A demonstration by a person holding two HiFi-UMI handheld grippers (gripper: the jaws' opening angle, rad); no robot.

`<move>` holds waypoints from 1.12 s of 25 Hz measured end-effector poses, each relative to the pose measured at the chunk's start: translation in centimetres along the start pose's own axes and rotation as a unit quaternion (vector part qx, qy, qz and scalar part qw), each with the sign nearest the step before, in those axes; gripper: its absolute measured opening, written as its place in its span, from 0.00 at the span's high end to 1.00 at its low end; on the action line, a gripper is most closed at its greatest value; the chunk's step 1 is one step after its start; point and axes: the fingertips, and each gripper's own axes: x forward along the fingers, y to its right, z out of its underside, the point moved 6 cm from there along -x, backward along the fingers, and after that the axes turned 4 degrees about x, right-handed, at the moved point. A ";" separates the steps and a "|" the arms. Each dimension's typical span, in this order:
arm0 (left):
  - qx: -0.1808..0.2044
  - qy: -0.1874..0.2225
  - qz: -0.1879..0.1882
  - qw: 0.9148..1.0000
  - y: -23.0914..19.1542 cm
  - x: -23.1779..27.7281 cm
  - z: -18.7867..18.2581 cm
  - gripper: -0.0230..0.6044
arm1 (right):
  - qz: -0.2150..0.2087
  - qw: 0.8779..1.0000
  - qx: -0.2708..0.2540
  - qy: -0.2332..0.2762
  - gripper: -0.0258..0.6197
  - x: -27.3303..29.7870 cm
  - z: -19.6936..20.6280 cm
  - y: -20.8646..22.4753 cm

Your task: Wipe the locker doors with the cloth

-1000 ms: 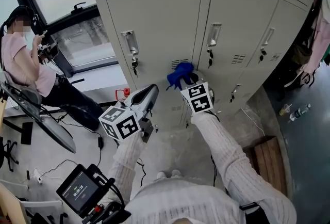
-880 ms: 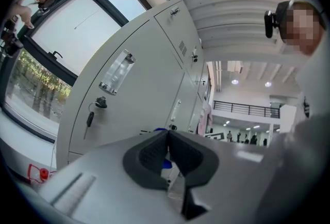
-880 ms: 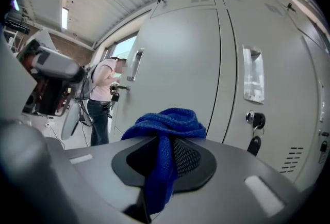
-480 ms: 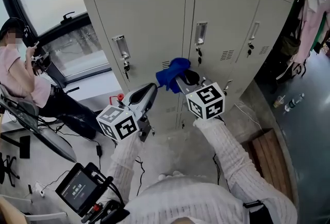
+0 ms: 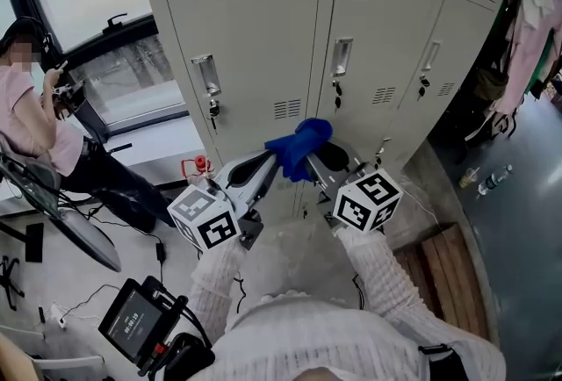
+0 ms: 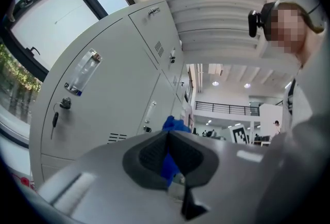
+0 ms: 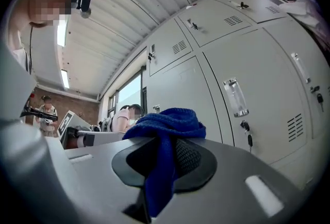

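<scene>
Right gripper (image 5: 305,157) pinches the blue cloth (image 5: 299,140); left gripper (image 5: 270,162) clamps it too. The cloth sits near the shut locker doors (image 5: 255,46), low by their seam.

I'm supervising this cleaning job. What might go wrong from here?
Both the left gripper and the right gripper seem shut on the crumpled blue knitted cloth; pulling them apart may yank it free.
On the grey metal locker doors, small keys dangle; the cloth may snag them.
It is bunched, so jaw tips may scrape the doors.
</scene>
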 end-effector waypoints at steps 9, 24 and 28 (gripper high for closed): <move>-0.023 -0.009 -0.021 0.999 0.4 -2.3 2.4 0.96 | 0.000 0.999 0.041 -0.001 0.87 -2.7 2.0 -1.3; -0.032 -0.028 -0.030 0.999 0.8 -3.6 3.6 0.96 | -0.032 0.998 0.038 -0.029 0.87 -2.5 3.8 -4.2; -0.029 -0.033 -0.036 0.998 0.6 -4.0 3.7 0.96 | -0.030 0.998 0.029 -0.042 0.87 -2.5 3.9 -4.4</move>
